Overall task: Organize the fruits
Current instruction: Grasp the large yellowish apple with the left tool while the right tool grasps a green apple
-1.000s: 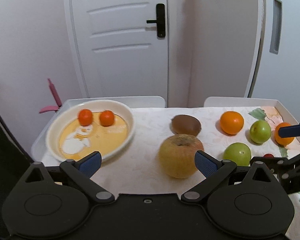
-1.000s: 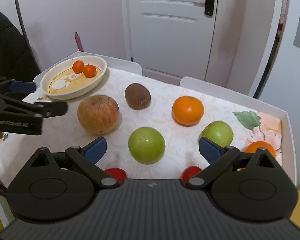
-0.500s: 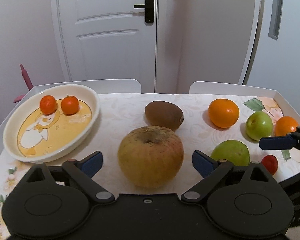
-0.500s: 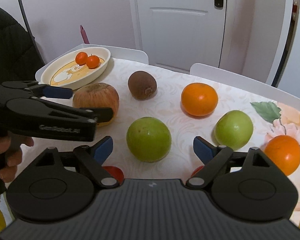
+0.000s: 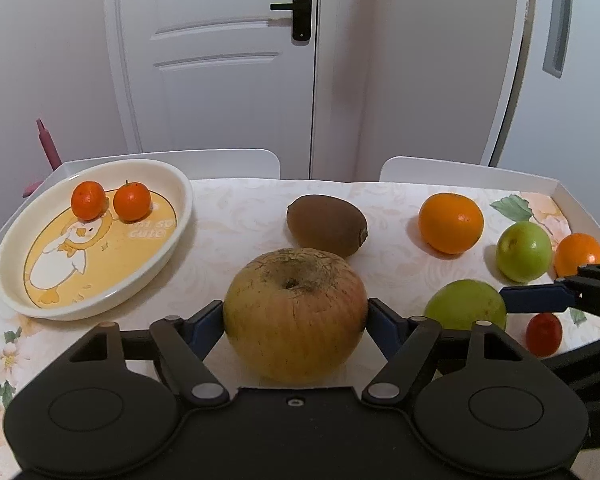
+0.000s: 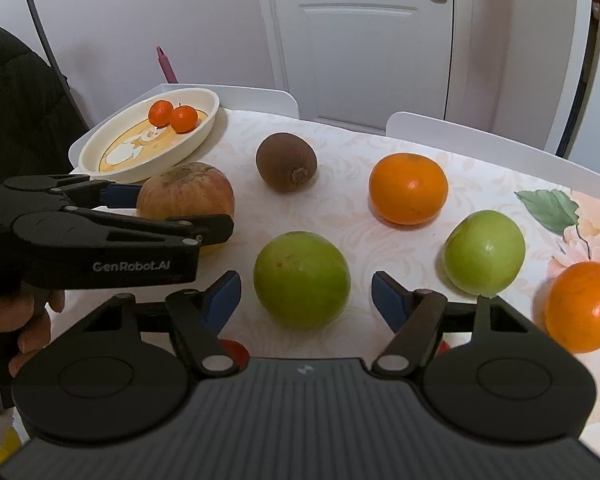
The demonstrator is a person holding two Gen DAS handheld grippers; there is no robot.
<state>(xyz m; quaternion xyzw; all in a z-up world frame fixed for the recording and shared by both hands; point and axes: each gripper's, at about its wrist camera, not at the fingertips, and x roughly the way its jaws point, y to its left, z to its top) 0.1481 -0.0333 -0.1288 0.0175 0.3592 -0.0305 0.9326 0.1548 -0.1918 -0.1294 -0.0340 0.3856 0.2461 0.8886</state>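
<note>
A large yellow-brown apple (image 5: pixel 296 312) sits between my left gripper's (image 5: pixel 295 322) blue pads, which touch both its sides. The apple also shows in the right wrist view (image 6: pixel 186 192) with the left gripper (image 6: pixel 172 210) closed around it. My right gripper (image 6: pixel 306 294) is open, its pads either side of a green apple (image 6: pixel 302 284) with gaps. A cream duck plate (image 5: pixel 28 300) at the left holds two small tangerines (image 5: pixel 110 200). A kiwi (image 5: pixel 326 224), two oranges (image 5: pixel 451 222) (image 6: pixel 584 306) and another green apple (image 6: pixel 485 251) lie on the table.
Two small red tomatoes (image 5: pixel 544 334) lie near the table's front, partly under my right gripper. The white raised table edge (image 5: pixel 580 208) runs along the right. White chair backs (image 5: pixel 440 168) and a door stand behind. A pink handle (image 5: pixel 46 144) sticks up at far left.
My left gripper moved forward and closed its pads onto the large apple. My right gripper moved closer around the front green apple and narrowed somewhat, staying open.
</note>
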